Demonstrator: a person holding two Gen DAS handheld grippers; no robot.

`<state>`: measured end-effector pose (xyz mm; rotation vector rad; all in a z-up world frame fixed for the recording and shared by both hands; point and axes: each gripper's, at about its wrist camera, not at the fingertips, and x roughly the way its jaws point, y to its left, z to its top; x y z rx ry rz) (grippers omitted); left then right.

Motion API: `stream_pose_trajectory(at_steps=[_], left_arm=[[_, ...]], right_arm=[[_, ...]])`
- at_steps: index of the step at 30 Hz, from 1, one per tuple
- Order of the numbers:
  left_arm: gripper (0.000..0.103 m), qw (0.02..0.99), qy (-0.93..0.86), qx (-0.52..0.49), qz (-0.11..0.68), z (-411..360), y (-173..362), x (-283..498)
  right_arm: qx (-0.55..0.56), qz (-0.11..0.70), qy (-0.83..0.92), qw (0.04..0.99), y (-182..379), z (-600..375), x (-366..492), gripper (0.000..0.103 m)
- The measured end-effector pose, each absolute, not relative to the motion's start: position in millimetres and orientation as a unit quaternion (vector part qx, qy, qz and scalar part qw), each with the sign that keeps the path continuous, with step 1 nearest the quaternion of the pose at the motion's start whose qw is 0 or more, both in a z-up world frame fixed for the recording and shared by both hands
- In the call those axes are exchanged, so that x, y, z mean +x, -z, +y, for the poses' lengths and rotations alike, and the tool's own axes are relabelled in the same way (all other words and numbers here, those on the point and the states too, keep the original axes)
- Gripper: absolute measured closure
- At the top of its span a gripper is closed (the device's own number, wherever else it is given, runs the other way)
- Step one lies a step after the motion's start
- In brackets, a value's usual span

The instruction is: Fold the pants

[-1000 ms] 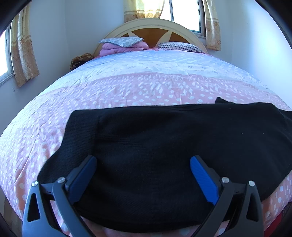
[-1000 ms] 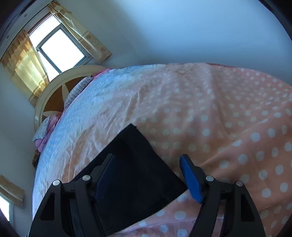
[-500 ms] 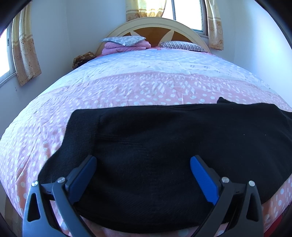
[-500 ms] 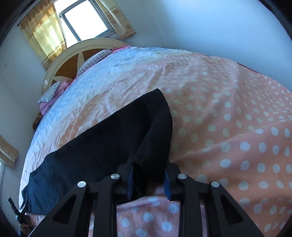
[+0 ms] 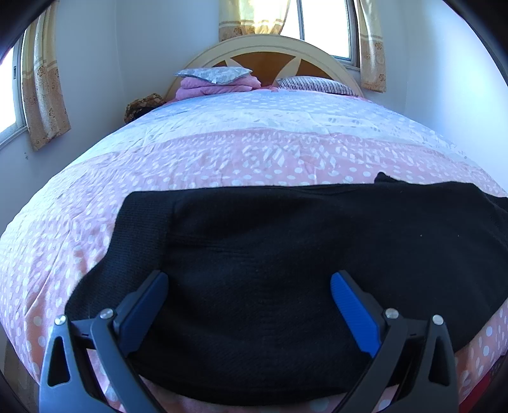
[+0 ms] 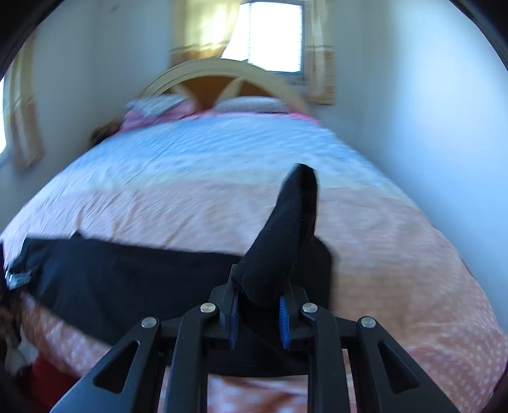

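The black knit pants [image 5: 285,254] lay across the near end of the pink polka-dot bedspread [image 5: 222,159]. The left gripper [image 5: 249,282] stood wide apart over them, gripping nothing. The right gripper [image 6: 257,313], jaws just closing, pinched a raised pant end.

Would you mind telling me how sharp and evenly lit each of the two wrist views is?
Left wrist view: sharp, fisheye-bowed, window blown out. Right wrist view: motion-blurred across the bedspread and headboard, yet the right gripper and clamped black pants stay crisp.
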<state>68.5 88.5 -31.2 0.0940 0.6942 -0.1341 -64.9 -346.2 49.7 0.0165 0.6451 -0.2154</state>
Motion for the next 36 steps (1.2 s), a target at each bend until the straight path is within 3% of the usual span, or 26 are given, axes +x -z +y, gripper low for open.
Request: stream_pose_trajectory(at_steps=[6,10,12,14,20,25,29,36], left_arm=[[0.000,0.938,0.072,0.043,0.335,91,30,64],[0.000,0.939,0.073,0.042,0.333,91,29,61],[0.000,0.939,0.073,0.042,0.333,91,29,61],[0.000,0.939,0.073,0.042,0.333,91,29,61],[0.000,0.939,0.072,0.043,0.333,91,29,61],[0.000,0.939,0.071,0.044,0.334,91,29,61],[0.000,0.939,0.068,0.046,0.333,89,30,63],[0.000,0.940,0.071,0.044,0.332,90,30,63]], right_arm=[[-0.063,0.367,0.040,0.927,4,-264,-28,0.082],[-0.100,0.367,0.039,0.924,27,-242,-30,0.074],[-0.052,0.369,-0.007,0.928,22,-242,-37,0.051],[0.050,0.362,-0.107,0.925,13,-247,-46,0.038],[0.184,0.274,-0.153,0.931,-20,-288,-68,0.038],[0.240,0.298,-0.074,0.921,-12,-329,-31,0.039],[0.182,0.330,-0.029,0.926,0,-290,-14,0.039],[0.085,0.313,0.088,0.942,24,-248,8,0.041]])
